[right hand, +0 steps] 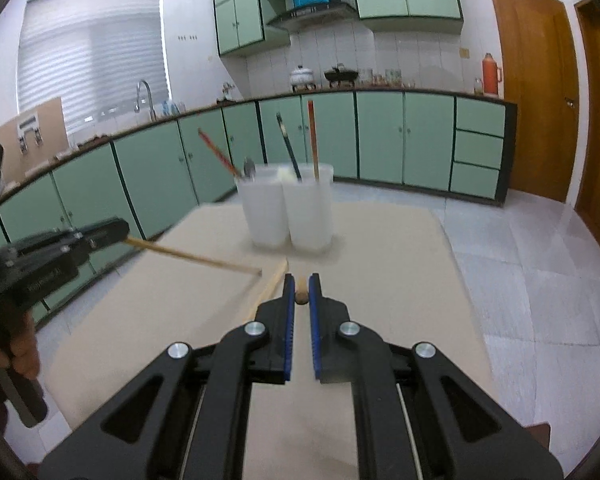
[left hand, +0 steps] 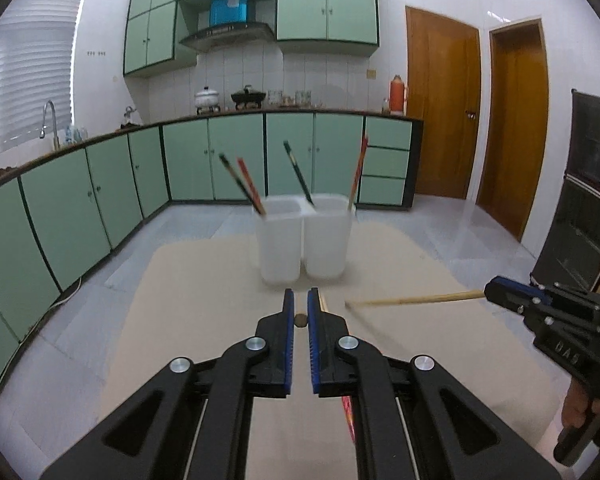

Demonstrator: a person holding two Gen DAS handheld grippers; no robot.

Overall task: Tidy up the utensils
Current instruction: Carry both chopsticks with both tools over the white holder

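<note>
Clamping one pale wooden chopstick [left hand: 416, 300] each, both grippers' fingers [left hand: 288, 320] hover above the beige tabletop [left hand: 204, 320] near two translucent white plastic containers [left hand: 302, 236].

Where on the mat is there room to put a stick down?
The mat is bare right of the cups out to its right edge, and left of them too. It is crowded in front of the cups, where both tools hold sticks and another stick lies.

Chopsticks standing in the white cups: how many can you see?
4. Left cup: a dark chopstick and a red chopstick. Right cup: a dark green chopstick and a red-orange chopstick. The cups are cloudy, so shorter ones may be hidden inside.
</note>
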